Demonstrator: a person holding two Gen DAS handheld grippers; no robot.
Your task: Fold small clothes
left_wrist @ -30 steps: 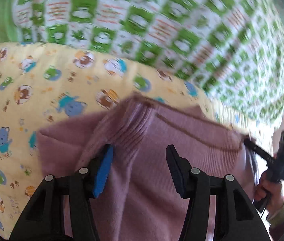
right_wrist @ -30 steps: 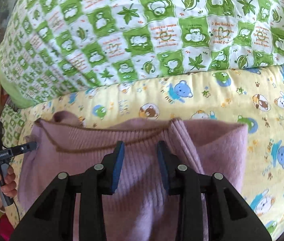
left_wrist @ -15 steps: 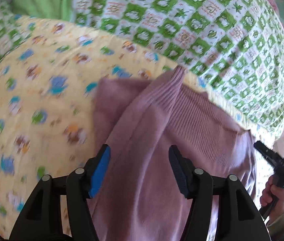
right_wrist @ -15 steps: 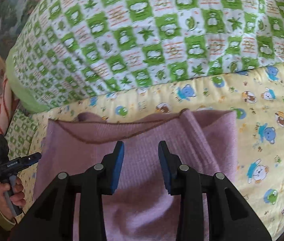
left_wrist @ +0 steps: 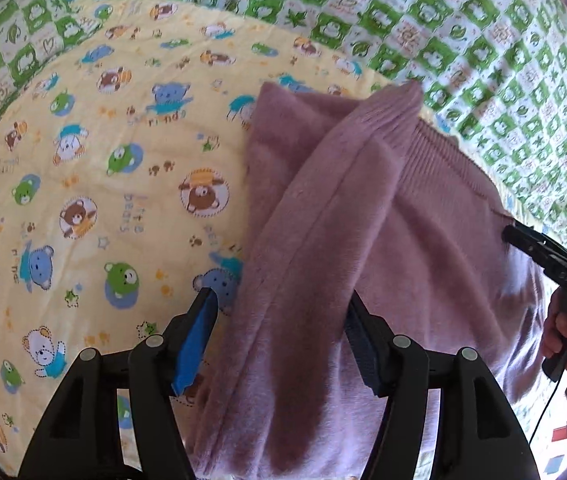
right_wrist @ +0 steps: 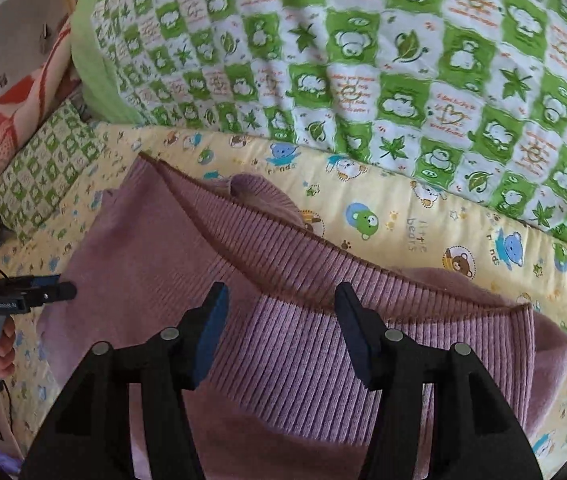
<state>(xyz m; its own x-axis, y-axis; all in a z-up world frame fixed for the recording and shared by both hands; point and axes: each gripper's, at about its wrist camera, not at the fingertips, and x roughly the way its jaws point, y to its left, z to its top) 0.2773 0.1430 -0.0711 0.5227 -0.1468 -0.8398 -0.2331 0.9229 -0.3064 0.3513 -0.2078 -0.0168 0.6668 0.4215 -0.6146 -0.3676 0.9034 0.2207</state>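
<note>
A mauve knit sweater (left_wrist: 363,216) lies partly folded on a yellow bear-print sheet (left_wrist: 83,168). A sleeve (left_wrist: 315,248) with a ribbed cuff lies folded across its body. My left gripper (left_wrist: 279,320) is open, its jaws either side of that sleeve. In the right wrist view the sweater (right_wrist: 171,248) shows its ribbed hem (right_wrist: 323,320) with a brown trim. My right gripper (right_wrist: 279,320) is open just above the hem. Each gripper also shows in the other's view, the right one (left_wrist: 539,252) at the garment's right edge and the left one (right_wrist: 43,292) at its left edge.
A green-and-white checked quilt (right_wrist: 363,60) is piled behind the sheet. It also shows in the left wrist view (left_wrist: 463,40). A small checked pillow (right_wrist: 43,168) and an orange-patterned blanket (right_wrist: 7,120) lie at the left.
Both grippers have drawn back and swung over the sweater. The right gripper's jaws have opened wider. The sleeve stays folded across the body.
</note>
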